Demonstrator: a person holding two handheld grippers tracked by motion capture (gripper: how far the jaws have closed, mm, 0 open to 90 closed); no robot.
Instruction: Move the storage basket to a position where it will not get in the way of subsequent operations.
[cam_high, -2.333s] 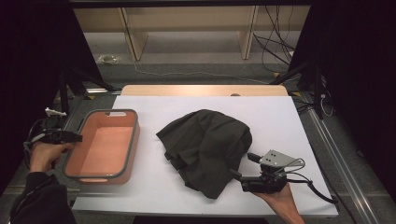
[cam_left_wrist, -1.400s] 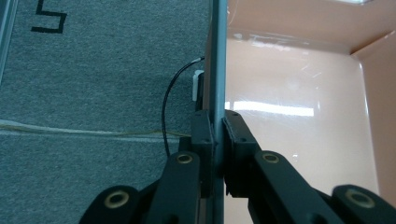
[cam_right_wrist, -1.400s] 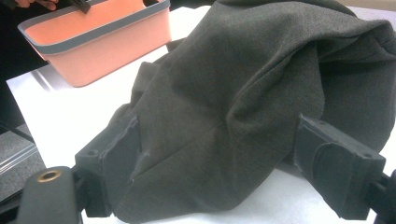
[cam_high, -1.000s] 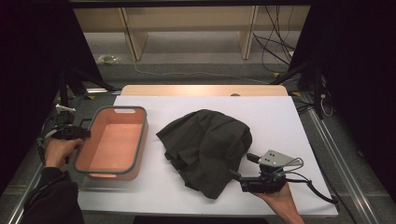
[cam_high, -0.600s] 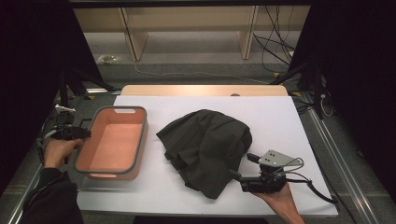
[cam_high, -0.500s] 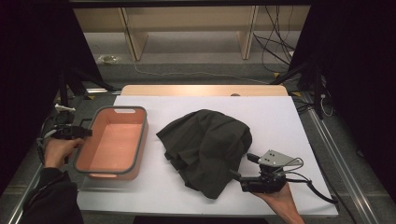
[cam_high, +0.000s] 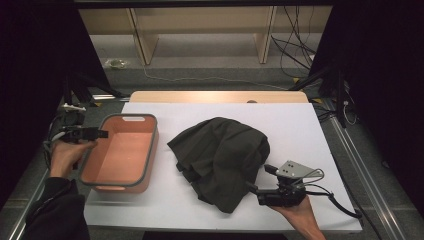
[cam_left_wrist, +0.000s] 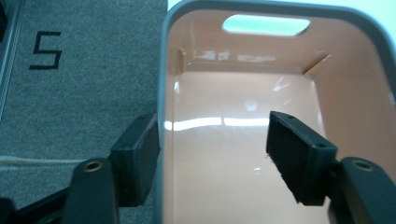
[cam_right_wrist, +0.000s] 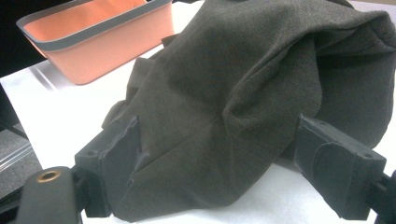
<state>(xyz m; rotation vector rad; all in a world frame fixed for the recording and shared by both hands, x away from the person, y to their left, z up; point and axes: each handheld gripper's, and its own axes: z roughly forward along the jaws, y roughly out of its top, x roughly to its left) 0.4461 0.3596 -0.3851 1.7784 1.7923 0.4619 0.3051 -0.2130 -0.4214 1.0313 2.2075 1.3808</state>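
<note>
**Ana:** Jaws first: those of the left gripper (cam_left_wrist: 212, 161) stand apart and have just been opening. They straddle the left long wall of the salmon-pink rectangular plastic tub with the grey rim (cam_left_wrist: 161, 84), one pad outside it, one inside, neither pressing. I'd say the tub has just been let go.

**Ben:** And the other pair?

**Ana:** The right gripper (cam_right_wrist: 219, 172) has its jaws spread wide too, with a fold of the crumpled dark olive-grey cloth garment (cam_right_wrist: 243, 93) lying between them. The pads sit beside the fabric; I see no pinch.

**Ben:** So where does the garment lie for the coming move?

**Ana:** From the high view, it is heaped mid-table on the white sheet (cam_high: 320, 130), its long axis running from the far middle towards the near right, ending at the right gripper (cam_high: 255, 187). The tub (cam_high: 150, 150) stands to its left, just beside it but apart, long axis pointing away from the person. The right hand (cam_high: 300, 215) is plainly nearer the cloth; the left hand (cam_high: 67, 155) is at the tub's outer side.

**Ben:** Anything in the tub?

**Ana:** Nothing, only glare on the bare floor.
</note>
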